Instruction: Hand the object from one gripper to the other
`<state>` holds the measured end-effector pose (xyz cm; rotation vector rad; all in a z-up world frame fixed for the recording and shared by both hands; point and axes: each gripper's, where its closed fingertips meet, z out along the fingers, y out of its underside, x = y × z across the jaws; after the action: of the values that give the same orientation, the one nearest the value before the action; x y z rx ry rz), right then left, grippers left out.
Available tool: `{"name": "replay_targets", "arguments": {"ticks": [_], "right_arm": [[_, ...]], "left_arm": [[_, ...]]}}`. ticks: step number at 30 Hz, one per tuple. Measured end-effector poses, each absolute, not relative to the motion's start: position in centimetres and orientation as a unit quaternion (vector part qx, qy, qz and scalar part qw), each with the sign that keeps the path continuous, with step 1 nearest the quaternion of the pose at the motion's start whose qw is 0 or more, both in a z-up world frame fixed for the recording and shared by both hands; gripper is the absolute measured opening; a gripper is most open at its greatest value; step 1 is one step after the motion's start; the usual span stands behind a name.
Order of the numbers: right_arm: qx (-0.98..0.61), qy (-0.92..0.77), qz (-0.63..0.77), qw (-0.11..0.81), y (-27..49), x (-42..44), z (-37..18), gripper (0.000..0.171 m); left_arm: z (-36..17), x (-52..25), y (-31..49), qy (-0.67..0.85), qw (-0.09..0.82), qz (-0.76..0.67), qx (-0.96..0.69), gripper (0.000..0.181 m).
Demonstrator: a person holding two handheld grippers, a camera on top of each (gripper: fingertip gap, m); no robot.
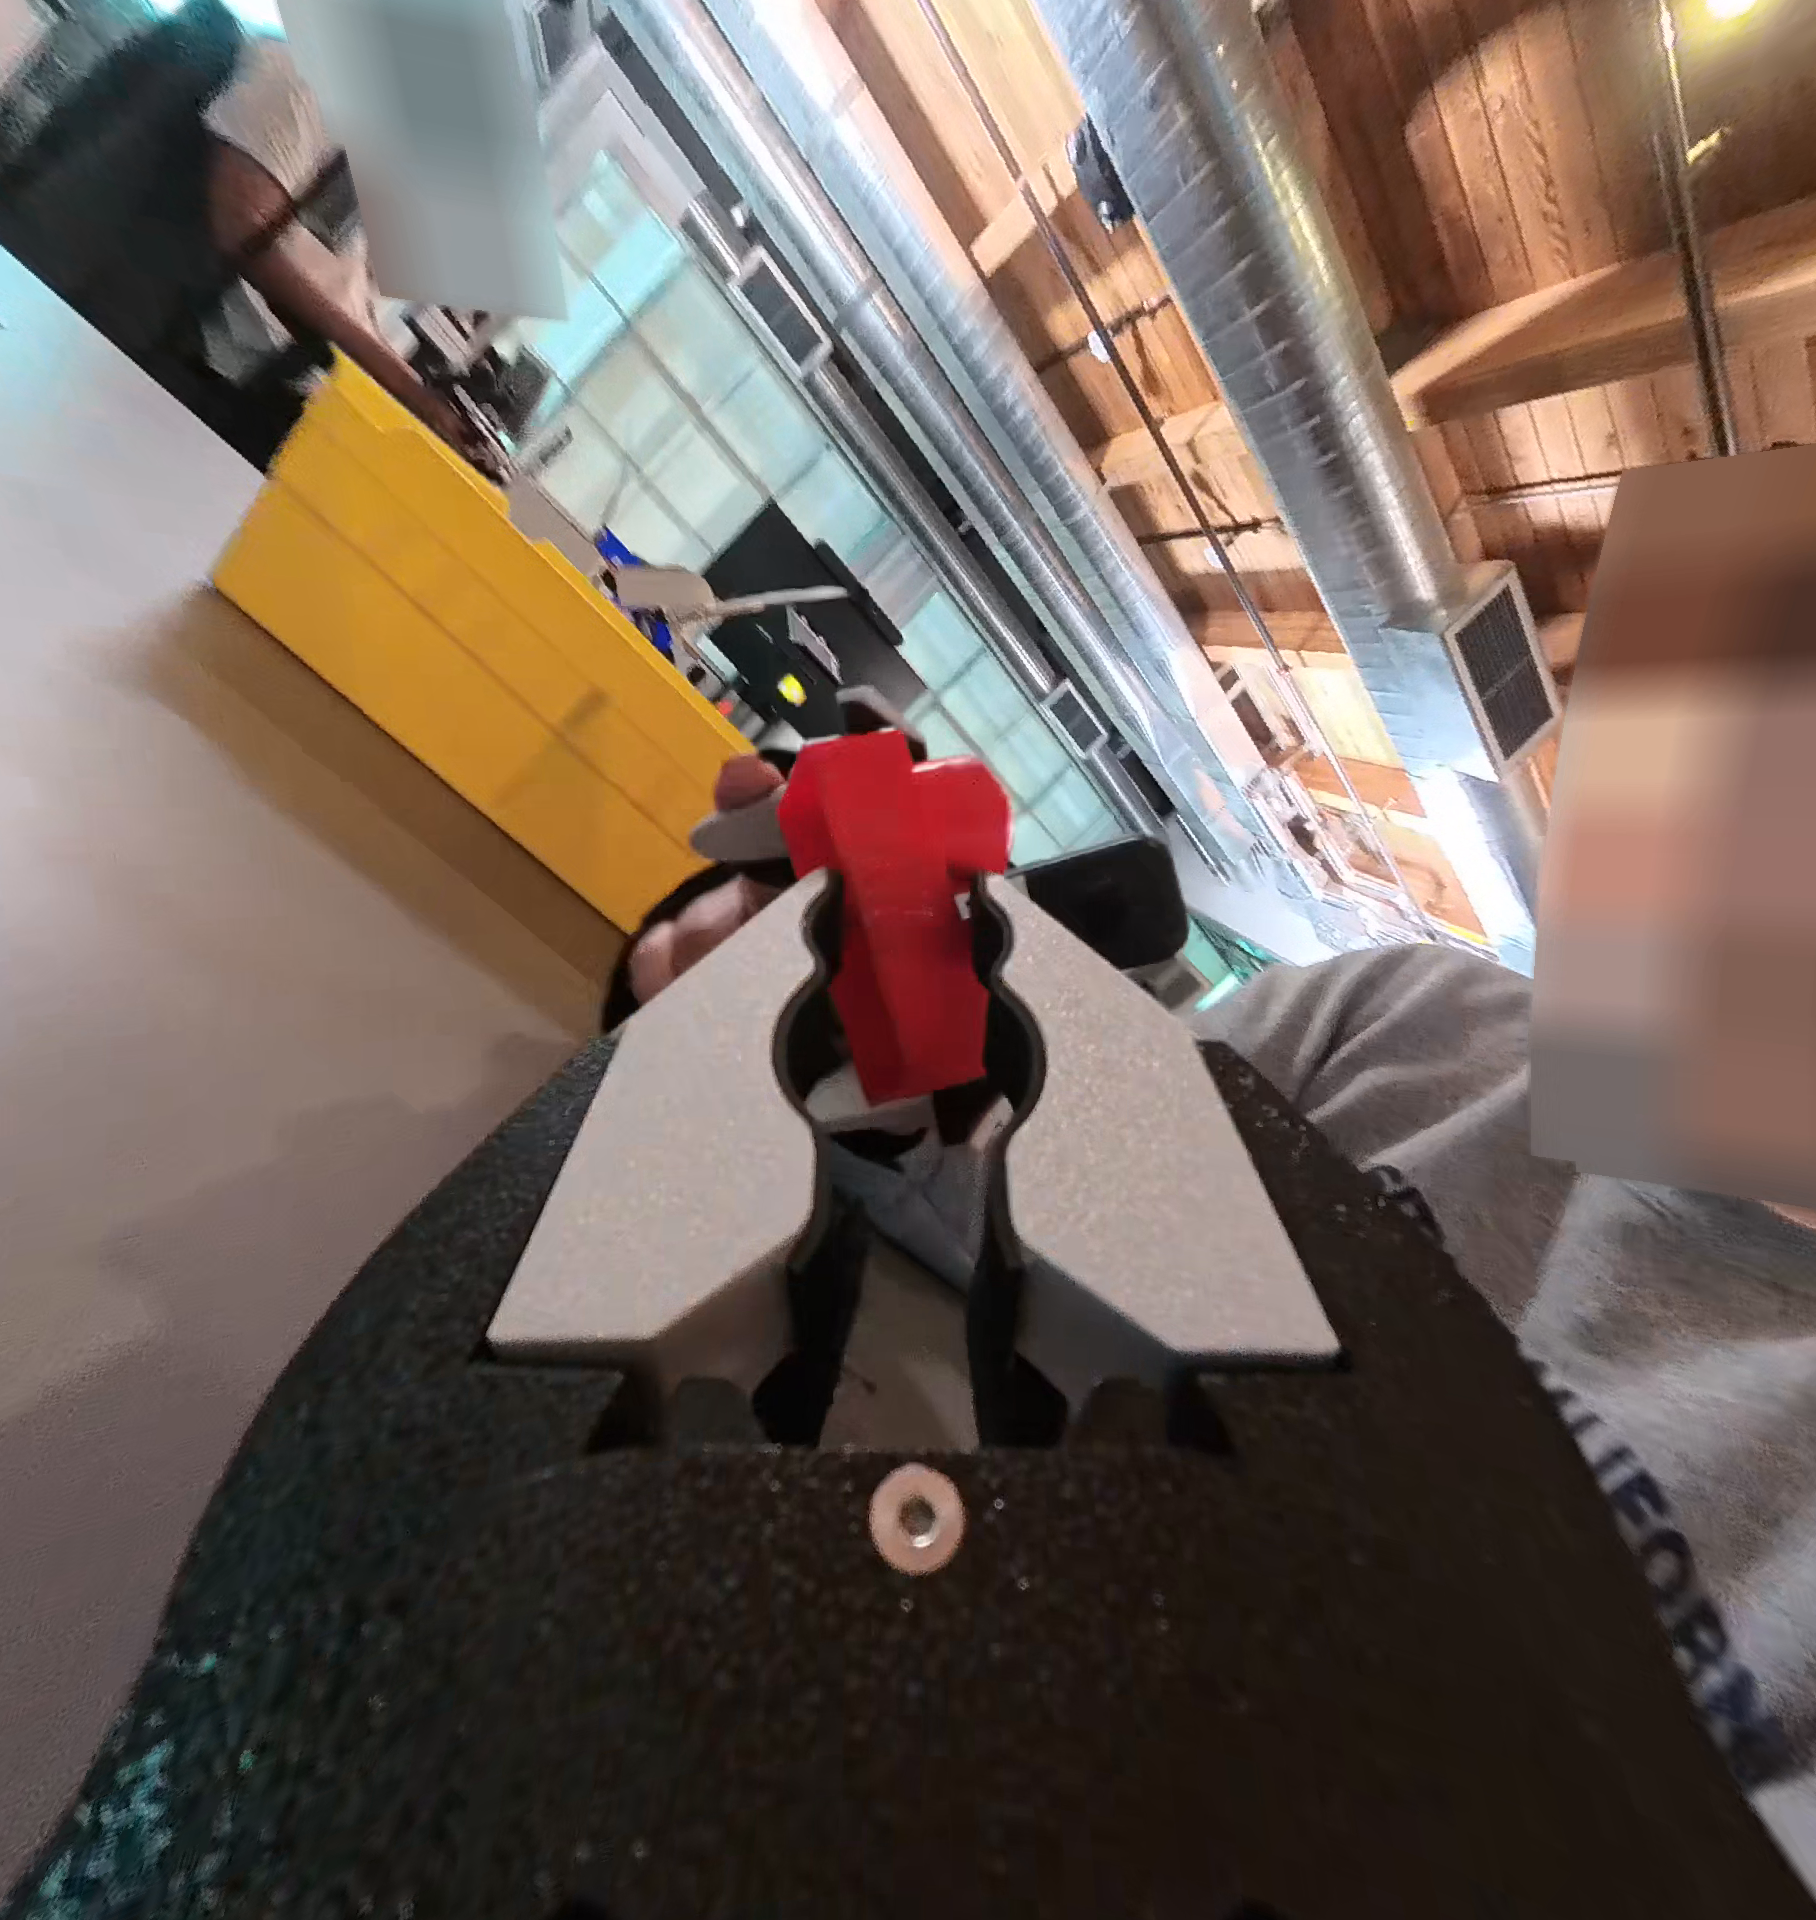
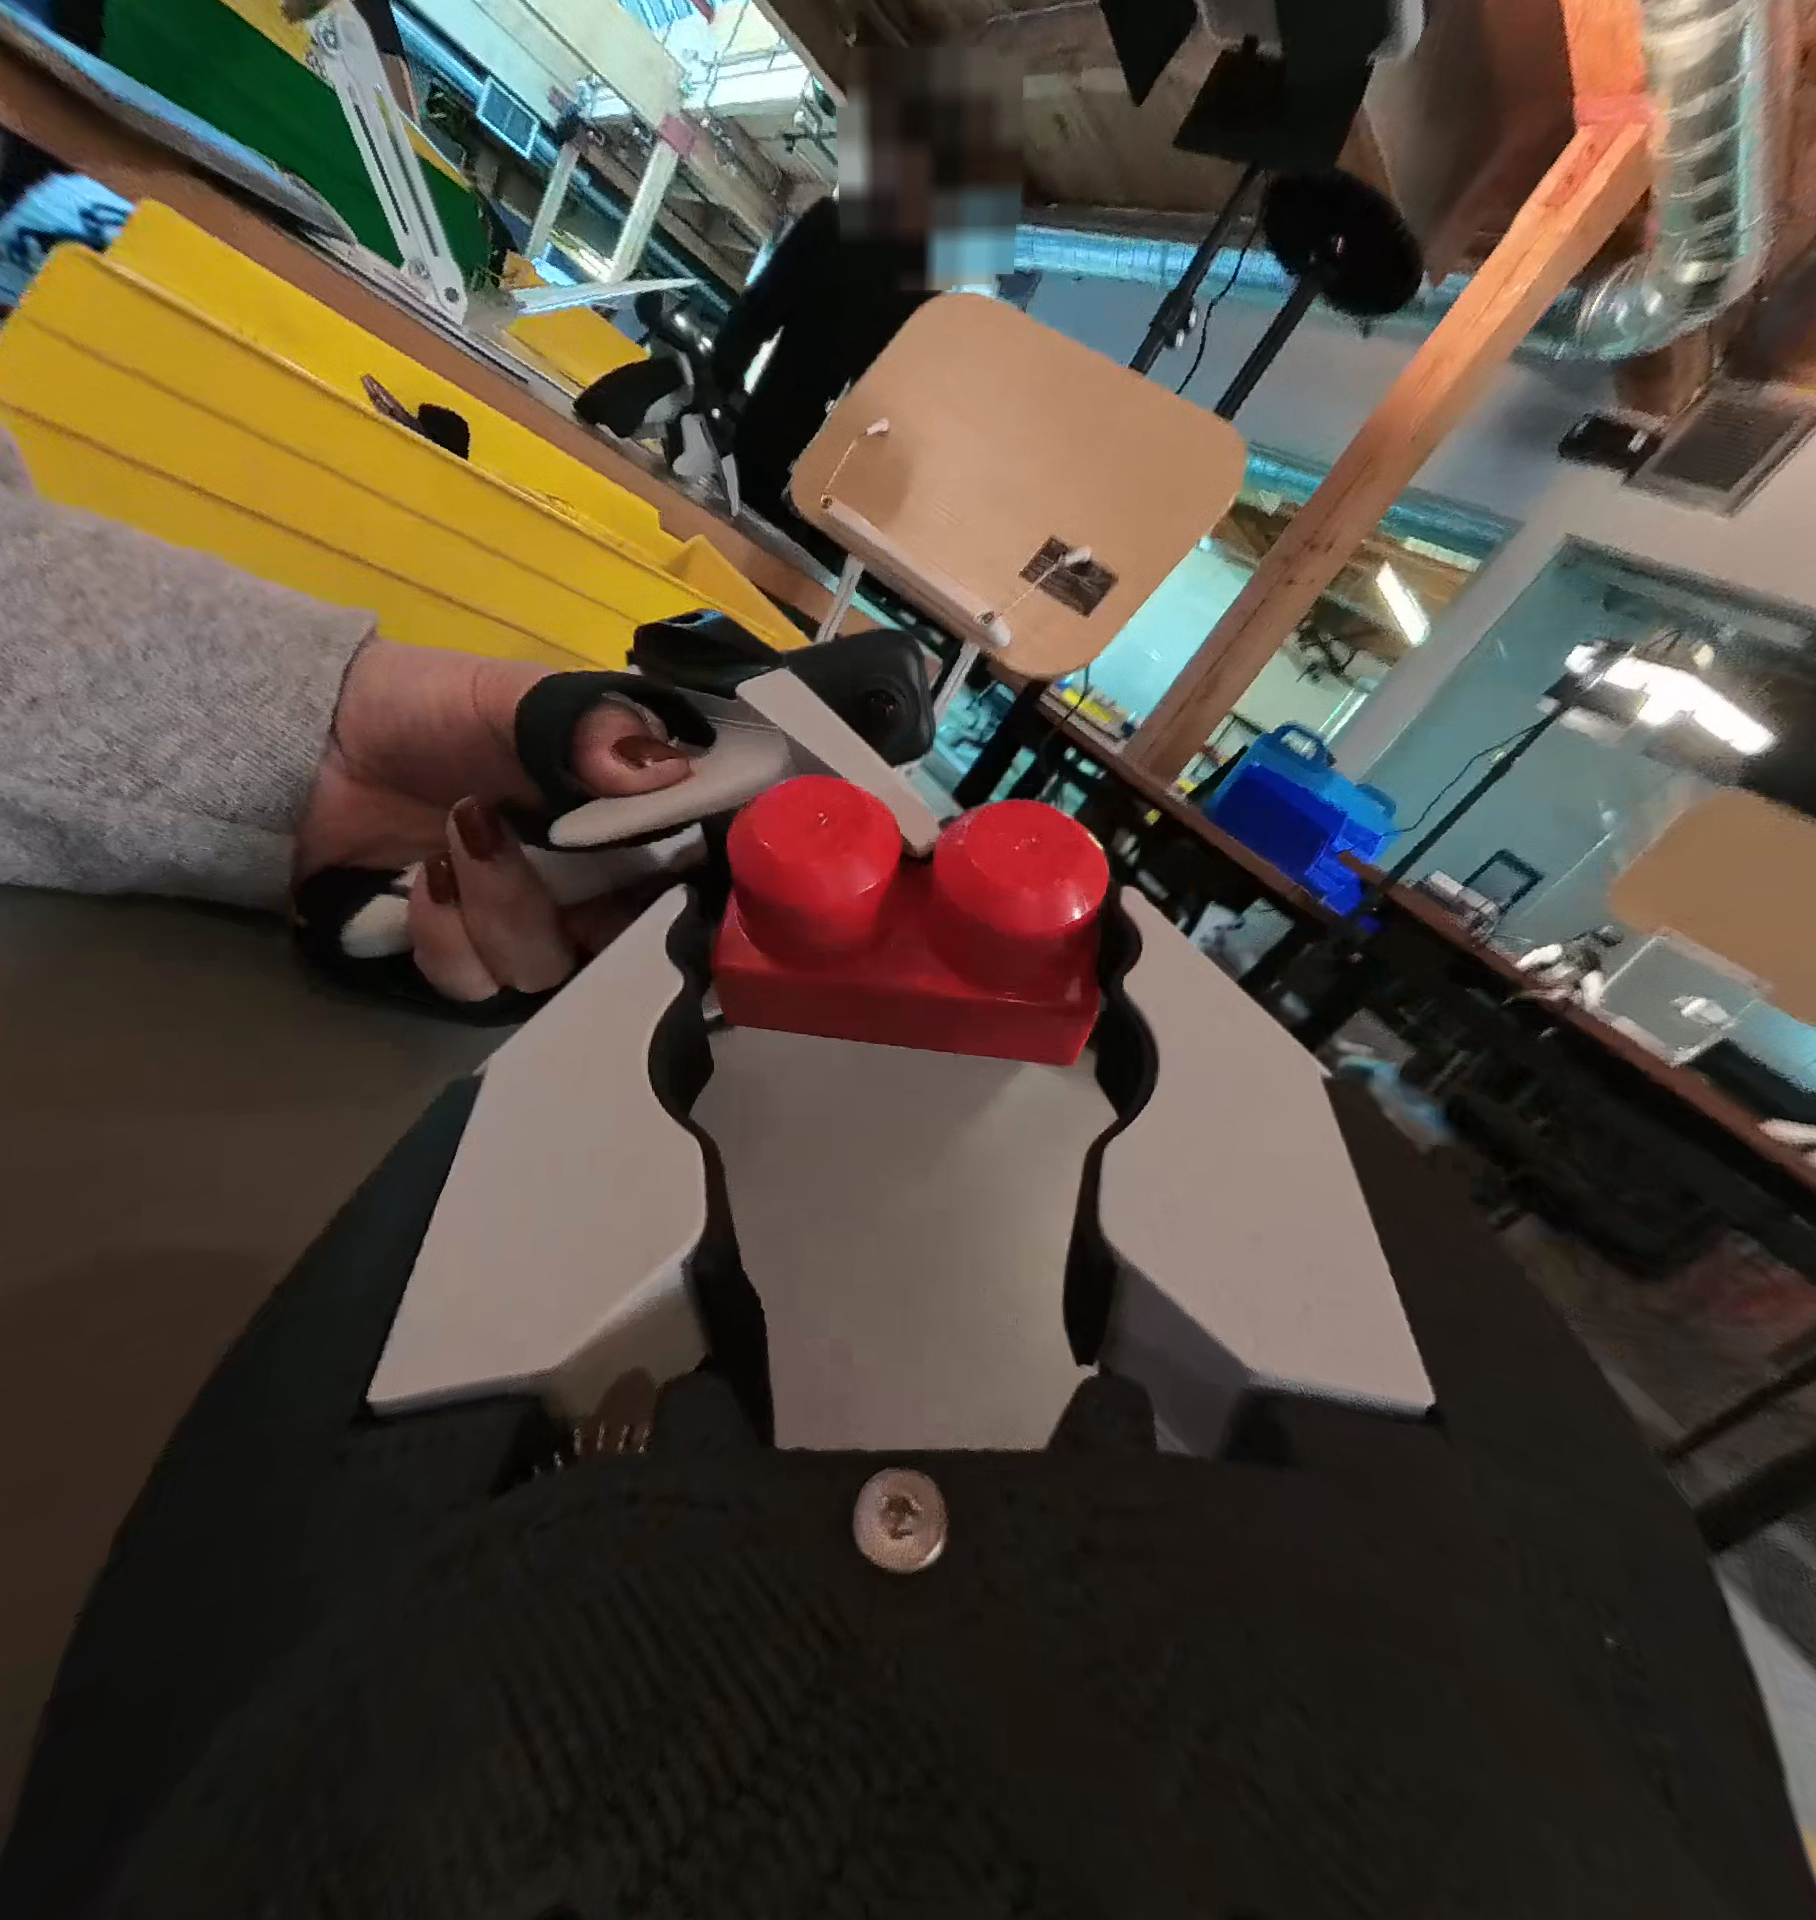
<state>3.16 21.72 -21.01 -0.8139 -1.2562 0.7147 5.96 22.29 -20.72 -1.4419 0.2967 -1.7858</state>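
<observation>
A red two-stud brick (image 1: 883,831) is held in the air between both grippers. My left gripper (image 1: 909,883) is shut on it, with the brick seen edge-on between the grey fingers. In the right wrist view the brick (image 2: 904,987) shows its two studs. My right gripper (image 2: 909,935) has its fingers closed against the brick's two short ends. A person's hand (image 2: 416,758) holds the left gripper, and one of its fingers (image 2: 831,743) reaches over the brick between the studs.
Stacked yellow bins (image 1: 447,623) stand on the table (image 1: 104,883) behind the grippers and also show in the right wrist view (image 2: 260,468). A person in a grey sweater (image 1: 1403,1091) is close on the right. A blue case (image 2: 1288,800) sits on a far bench. The grippers are tip to tip, or close to it.
</observation>
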Motion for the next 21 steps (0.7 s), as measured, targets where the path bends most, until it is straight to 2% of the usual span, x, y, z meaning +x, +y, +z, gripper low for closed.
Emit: {"name": "replay_targets", "arguments": {"ticks": [1,3,4,5,7,9,11,13,16,21], "right_arm": [[-0.380,-0.549,0.335,0.665,22.1,3.2,-20.9,0.075],[-0.425,-0.510,0.378,0.645,23.4,3.7,-20.6,0.074],[-0.451,-0.491,0.402,0.628,24.2,4.0,-20.5,0.074],[-0.476,-0.474,0.430,0.603,24.7,4.2,-20.6,0.074],[-0.528,-0.443,0.475,0.548,25.9,4.6,-21.3,0.075],[-0.576,-0.427,0.471,0.514,27.3,4.9,-22.6,0.074],[-0.612,-0.422,0.448,0.496,28.4,5.2,-23.8,0.074],[-0.628,-0.410,0.456,0.478,28.6,5.1,-24.2,0.074],[-0.630,-0.385,0.496,0.456,28.1,4.8,-23.8,0.074],[-0.612,-0.338,0.590,0.403,26.7,4.2,-22.6,0.074]], "left_arm": [[-20.3,5.5,22.7,0.110,0.424,-0.701,-0.562,0.021],[-19.1,4.1,23.4,0.100,0.486,-0.683,-0.536,0.055],[-18.7,3.2,23.8,0.098,0.527,-0.651,-0.538,0.066],[-18.7,2.6,24.1,0.113,0.573,-0.594,-0.552,0.077],[-19.5,2.0,24.6,0.175,0.653,-0.425,-0.602,0.087],[-20.3,1.8,25.0,0.247,0.695,-0.226,-0.637,0.101],[-21.4,2.2,25.3,0.315,0.688,-0.059,-0.651,0.097],[-23.0,3.4,25.7,0.364,0.661,0.023,-0.656,0.087],[-25.0,5.4,26.4,0.383,0.629,0.027,-0.676,0.079],[-24.4,6.0,27.0,0.352,0.649,0.034,-0.673,0.063]]}}
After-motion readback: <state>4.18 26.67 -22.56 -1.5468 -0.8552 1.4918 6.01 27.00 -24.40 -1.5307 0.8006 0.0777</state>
